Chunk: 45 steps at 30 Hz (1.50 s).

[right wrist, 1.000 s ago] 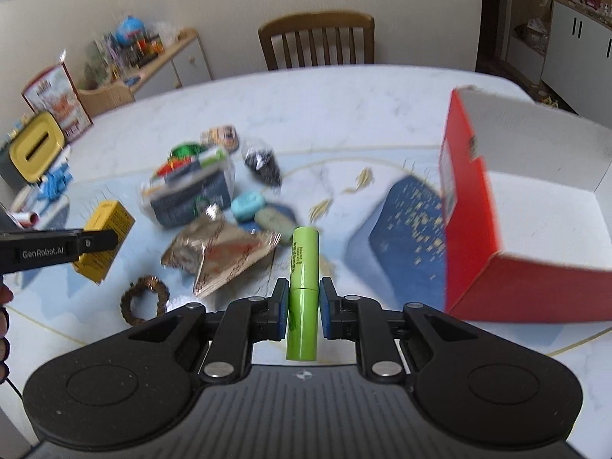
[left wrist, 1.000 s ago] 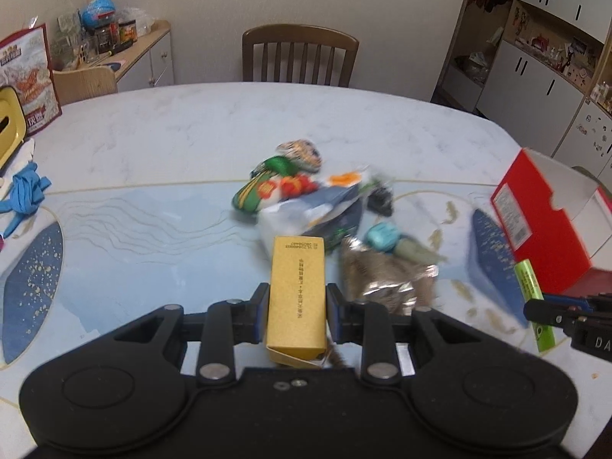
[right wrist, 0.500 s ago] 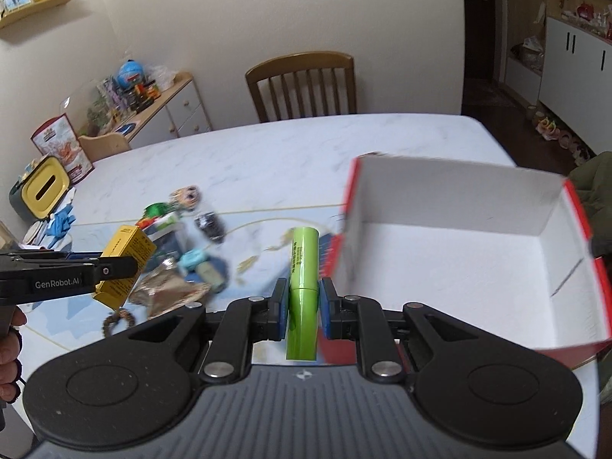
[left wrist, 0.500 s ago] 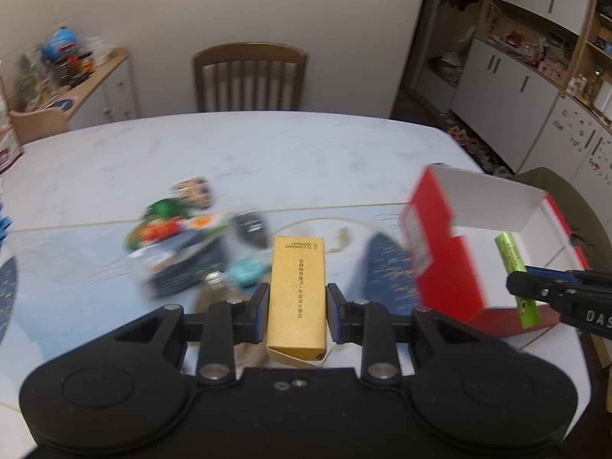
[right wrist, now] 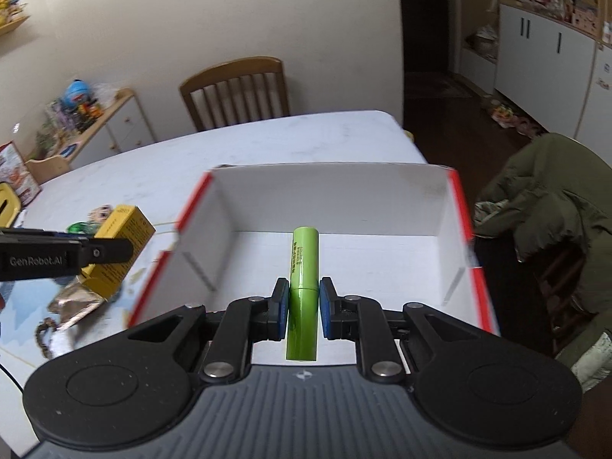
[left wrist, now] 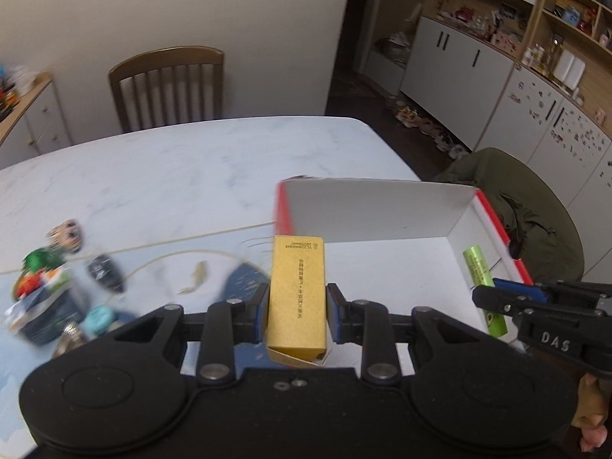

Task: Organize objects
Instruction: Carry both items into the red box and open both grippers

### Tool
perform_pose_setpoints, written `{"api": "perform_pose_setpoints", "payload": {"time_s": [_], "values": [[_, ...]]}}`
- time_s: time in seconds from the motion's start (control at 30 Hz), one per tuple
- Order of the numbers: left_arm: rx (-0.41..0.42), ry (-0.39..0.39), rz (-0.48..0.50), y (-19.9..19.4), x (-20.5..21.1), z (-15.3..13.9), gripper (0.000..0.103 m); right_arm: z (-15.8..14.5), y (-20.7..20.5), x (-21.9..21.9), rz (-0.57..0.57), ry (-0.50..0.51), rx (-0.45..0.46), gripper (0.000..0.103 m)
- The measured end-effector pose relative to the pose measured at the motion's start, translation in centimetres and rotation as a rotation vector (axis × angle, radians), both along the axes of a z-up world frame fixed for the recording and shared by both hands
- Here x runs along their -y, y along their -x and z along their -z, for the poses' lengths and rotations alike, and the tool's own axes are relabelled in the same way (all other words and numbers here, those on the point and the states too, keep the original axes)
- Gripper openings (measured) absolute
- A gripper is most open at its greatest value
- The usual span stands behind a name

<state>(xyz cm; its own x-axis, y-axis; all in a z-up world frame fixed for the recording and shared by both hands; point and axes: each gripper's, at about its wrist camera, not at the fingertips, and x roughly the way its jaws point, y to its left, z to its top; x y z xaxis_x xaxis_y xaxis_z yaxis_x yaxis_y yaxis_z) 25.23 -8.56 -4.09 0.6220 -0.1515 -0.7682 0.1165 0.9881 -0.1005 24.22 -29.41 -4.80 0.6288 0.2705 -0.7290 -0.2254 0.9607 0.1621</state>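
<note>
Between my right jaws (right wrist: pixel 303 303) sits a green tube (right wrist: pixel 303 267), clamped over the red-and-white box (right wrist: pixel 457 206); my left jaws (left wrist: pixel 296 308) grip a yellow carton (left wrist: pixel 296 287) near its rim. Neither is dropped yet, and snack packets (left wrist: pixel 42 287) are left on the marble counter (left wrist: pixel 172 176); beyond, a wooden chair (right wrist: pixel 237 91).

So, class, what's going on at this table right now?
A person is tidying with a handheld gripper in each hand. The left gripper is shut on a yellow carton, the right gripper on a green tube. Both are held over or near the open red-and-white box. Other small items lie on the table.
</note>
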Motion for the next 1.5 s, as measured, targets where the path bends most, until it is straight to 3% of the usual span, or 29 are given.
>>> {"api": "perform_pose_setpoints", "payload": {"time_s": [0.3, 0.5, 0.6, 0.93, 1.5], "values": [[-0.023, -0.048, 0.085, -4.6, 6.3, 1.8, 0.029, 2.6, -3.1, 2.3, 0.011, 0.023, -0.048, 0.016], [-0.095, -0.09, 0.121, -7.4, 9.4, 4.7, 0.029, 4.5, -4.9, 1.9, -0.025, 0.077, -0.083, 0.016], [-0.152, -0.087, 0.117, -8.7, 10.4, 6.5, 0.029, 5.8, -5.8, 1.5, -0.036, 0.096, -0.117, 0.016], [-0.206, -0.11, 0.143, -11.3, 12.9, 10.5, 0.028, 9.0, -7.7, 1.0, -0.043, 0.133, -0.211, 0.016], [-0.296, -0.115, 0.19, -13.1, 14.3, 12.5, 0.03, 10.5, -9.6, 1.2, -0.012, 0.13, -0.396, 0.017]]}}
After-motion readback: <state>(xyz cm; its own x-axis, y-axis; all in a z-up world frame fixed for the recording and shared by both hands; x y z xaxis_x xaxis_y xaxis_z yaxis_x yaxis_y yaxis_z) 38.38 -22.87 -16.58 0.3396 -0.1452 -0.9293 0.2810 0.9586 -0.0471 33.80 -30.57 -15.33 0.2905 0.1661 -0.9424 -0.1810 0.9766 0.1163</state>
